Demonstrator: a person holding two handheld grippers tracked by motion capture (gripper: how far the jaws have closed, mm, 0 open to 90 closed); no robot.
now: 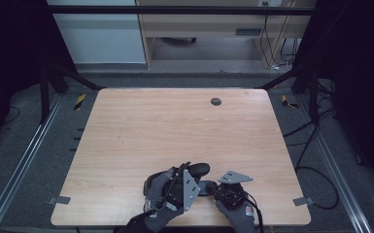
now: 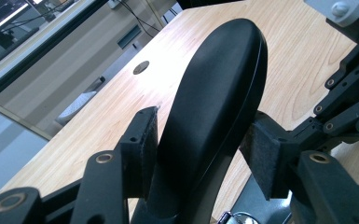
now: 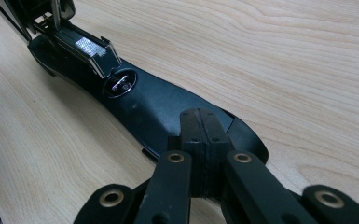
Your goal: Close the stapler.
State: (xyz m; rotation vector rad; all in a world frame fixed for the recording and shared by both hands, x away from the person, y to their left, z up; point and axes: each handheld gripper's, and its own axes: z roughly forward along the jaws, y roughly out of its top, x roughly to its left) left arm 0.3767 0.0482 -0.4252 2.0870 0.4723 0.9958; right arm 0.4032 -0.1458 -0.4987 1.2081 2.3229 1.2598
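A pale wood-grain worktop point(image 1: 175, 131) with rounded corners takes up the middle of the high view. A small round dark grommet point(image 1: 216, 101) sits in its surface near the upper edge, right of centre. Low in the frame, near the bottom edge, a flat black base piece point(image 3: 158, 109) lies directly on the wood, one end bearing a metal clip.

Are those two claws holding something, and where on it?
The left gripper straddles the black stapler's raised top arm. The right gripper, shut, rests on the base's end; grip unclear.
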